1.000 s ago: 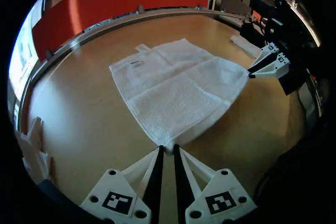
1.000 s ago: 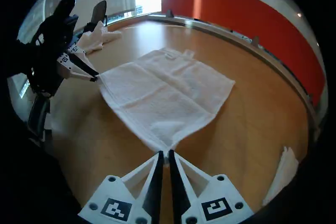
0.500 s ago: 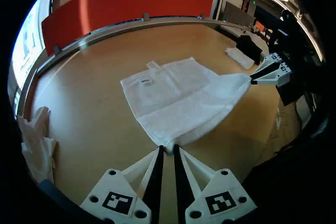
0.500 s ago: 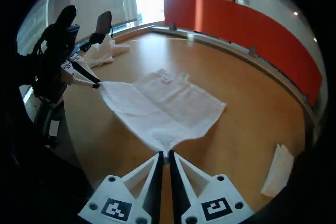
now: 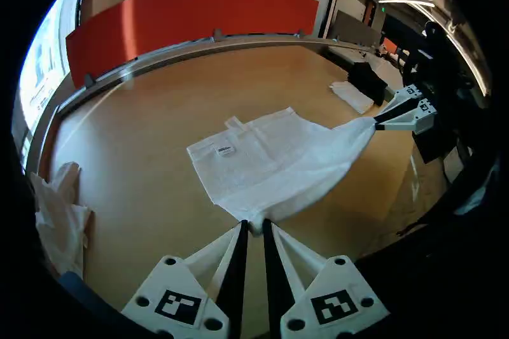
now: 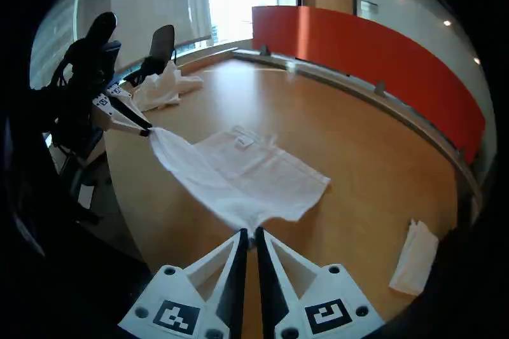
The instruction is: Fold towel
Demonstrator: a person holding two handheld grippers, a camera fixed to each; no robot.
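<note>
Towel (image 5: 267, 161) lies partly on the wooden table (image 5: 140, 142) and partly in the air: its far half, with the label (image 5: 224, 149) and hanging loop (image 5: 234, 124), rests flat, while the near edge is raised and stretched between the two grippers. Left gripper (image 5: 253, 227) has its fingers pressed together on one near corner and right gripper (image 6: 249, 229) pinches the other, so the held edge runs crosswise from hand to hand and the flat half lies straight ahead of both. Folding would, I judge, mean carrying that edge forward over the flat half toward the loop side, both hands level. Room ahead looks open, with bare wood beyond the towel up to the red partition (image 5: 191, 14). A crumpled cloth (image 5: 57, 212) sits well apart on the left gripper's side, and a folded cloth (image 6: 413, 256) well apart on the right's, near the table's edge
</note>
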